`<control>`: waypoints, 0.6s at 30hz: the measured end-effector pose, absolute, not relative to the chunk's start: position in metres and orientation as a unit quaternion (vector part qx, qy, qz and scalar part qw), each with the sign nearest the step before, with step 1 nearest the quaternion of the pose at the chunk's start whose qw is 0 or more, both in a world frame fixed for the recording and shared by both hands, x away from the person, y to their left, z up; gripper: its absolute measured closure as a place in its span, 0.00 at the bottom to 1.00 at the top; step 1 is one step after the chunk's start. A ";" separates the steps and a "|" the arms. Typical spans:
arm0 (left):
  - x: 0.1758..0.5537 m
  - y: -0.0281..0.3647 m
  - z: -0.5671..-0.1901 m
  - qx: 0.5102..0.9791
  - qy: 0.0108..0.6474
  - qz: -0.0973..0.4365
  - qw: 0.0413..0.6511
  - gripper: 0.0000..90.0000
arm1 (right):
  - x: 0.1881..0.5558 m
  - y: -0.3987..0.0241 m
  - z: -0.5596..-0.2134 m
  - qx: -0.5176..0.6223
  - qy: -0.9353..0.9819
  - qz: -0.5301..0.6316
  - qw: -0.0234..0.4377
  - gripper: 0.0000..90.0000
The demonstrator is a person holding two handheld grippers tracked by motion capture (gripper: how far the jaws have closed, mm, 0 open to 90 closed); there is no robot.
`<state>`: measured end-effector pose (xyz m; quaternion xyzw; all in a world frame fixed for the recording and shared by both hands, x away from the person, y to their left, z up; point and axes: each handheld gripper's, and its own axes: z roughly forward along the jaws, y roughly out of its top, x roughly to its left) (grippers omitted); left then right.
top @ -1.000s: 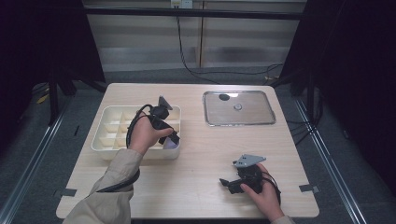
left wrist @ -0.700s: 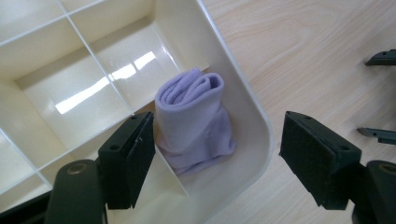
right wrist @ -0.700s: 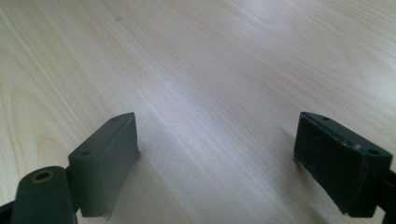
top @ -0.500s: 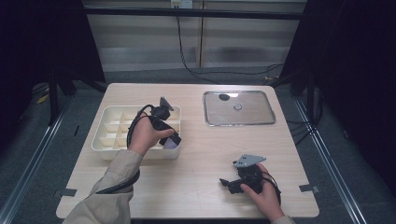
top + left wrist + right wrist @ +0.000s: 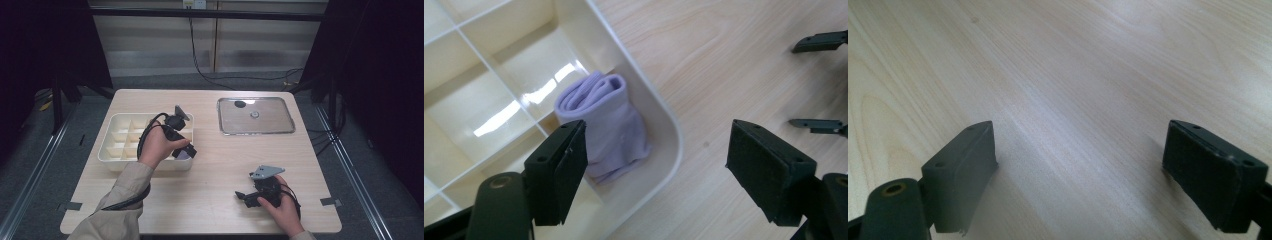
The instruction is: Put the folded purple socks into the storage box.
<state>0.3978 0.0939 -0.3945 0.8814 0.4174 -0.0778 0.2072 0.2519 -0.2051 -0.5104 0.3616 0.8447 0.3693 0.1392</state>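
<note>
We see a light wooden table (image 5: 210, 200) with a cream divided tray (image 5: 112, 150) on its left half and a shallow metal tray (image 5: 280, 127) with a glossy surface at the far right. The left gripper (image 5: 187, 150) is held over the near right corner of the cream tray, the person's left hand (image 5: 157, 147) wrapped around its body and a black cable looping back over the wrist. In the left gripper view its 2 black jaws stand wide apart with nothing between them, one over the tray and the other over bare wood. Below them a rolled lilac sock (image 5: 606, 125) lies in the corner compartment (image 5: 659, 165) of the tray, pressed close to the rounded outer wall; from the high view only a small lilac patch (image 5: 183, 155) shows just beside the gripper. The neighbouring compartments we can see in that view hold only glare from the lights. The right gripper (image 5: 242, 197) rests low near the front right of the table, well apart from both trays, held by the right hand (image 5: 280, 210), with its grey 3-cornered plate (image 5: 266, 172) on top. In the right gripper view its jaws are also spread wide, with only plain wood grain between them. 2 small items lie on the metal tray, too small for us to identify.
</note>
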 end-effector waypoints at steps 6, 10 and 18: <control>0.392 0.089 -0.394 0.885 0.407 -0.080 0.211 0.25 | 0.252 -0.205 -0.511 0.361 0.845 0.369 0.139 0.15; 0.389 0.087 -0.394 0.889 0.397 -0.081 0.214 0.25 | 0.252 -0.205 -0.510 0.361 0.845 0.370 0.139 0.15; 0.380 0.080 -0.392 0.896 0.376 -0.086 0.221 0.25 | 0.252 -0.205 -0.511 0.360 0.845 0.370 0.139 0.15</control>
